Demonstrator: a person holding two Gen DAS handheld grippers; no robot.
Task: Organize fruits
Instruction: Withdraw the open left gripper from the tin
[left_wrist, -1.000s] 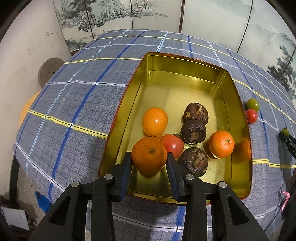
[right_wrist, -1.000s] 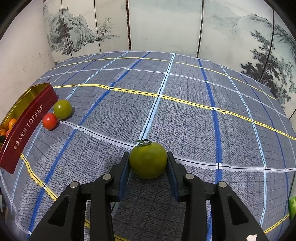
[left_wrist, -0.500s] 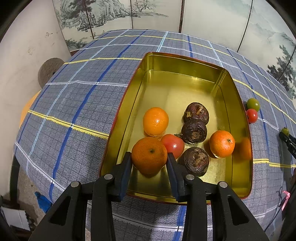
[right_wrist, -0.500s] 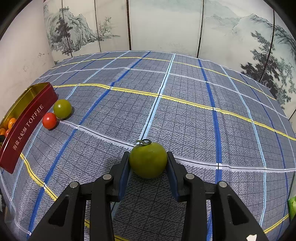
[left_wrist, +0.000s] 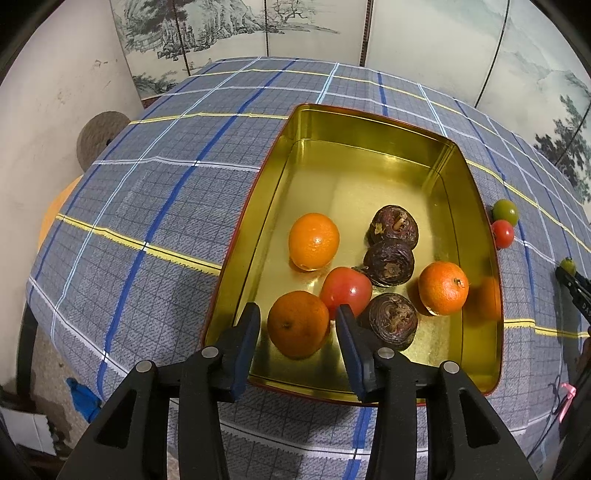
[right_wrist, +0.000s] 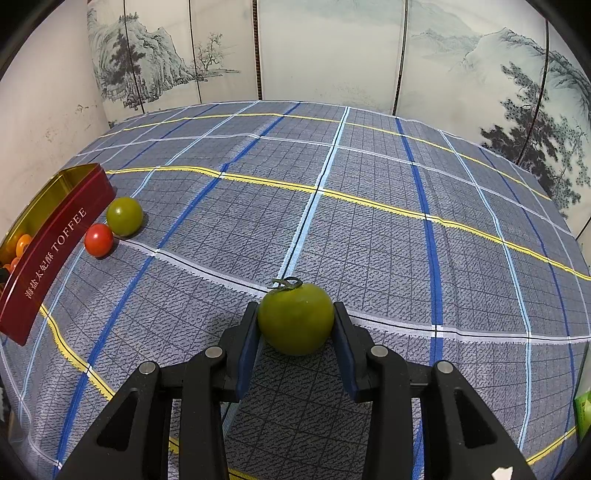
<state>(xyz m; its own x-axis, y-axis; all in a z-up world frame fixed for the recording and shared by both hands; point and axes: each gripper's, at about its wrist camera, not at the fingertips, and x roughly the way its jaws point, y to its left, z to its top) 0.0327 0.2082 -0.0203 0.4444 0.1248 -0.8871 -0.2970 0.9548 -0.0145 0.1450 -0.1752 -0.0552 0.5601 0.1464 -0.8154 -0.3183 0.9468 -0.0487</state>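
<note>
**Figure: Orange released into the tin; green tomato held over the cloth**

The left gripper (left_wrist: 297, 319) hung over the near end of the gold tin (left_wrist: 373, 122), its jaws apart, with a gap visible on either side of the orange (left_wrist: 298, 324) between them. The orange rested on the tin floor, touching a red tomato (left_wrist: 346, 290) just beyond the right jaw. Half a second before, those jaws had been clamped on the orange; the grip had since opened.

The right gripper (right_wrist: 295, 321) was clamped on the green tomato (right_wrist: 295, 317) above the plaid tablecloth (right_wrist: 369, 221), well apart from the tin, unchanged from the earlier frame.

Risks, as judged: withdrawing the left jaws askew could nudge the orange into its neighbours; the smooth, round tomato could slip from its narrow pinch during transfer.
</note>
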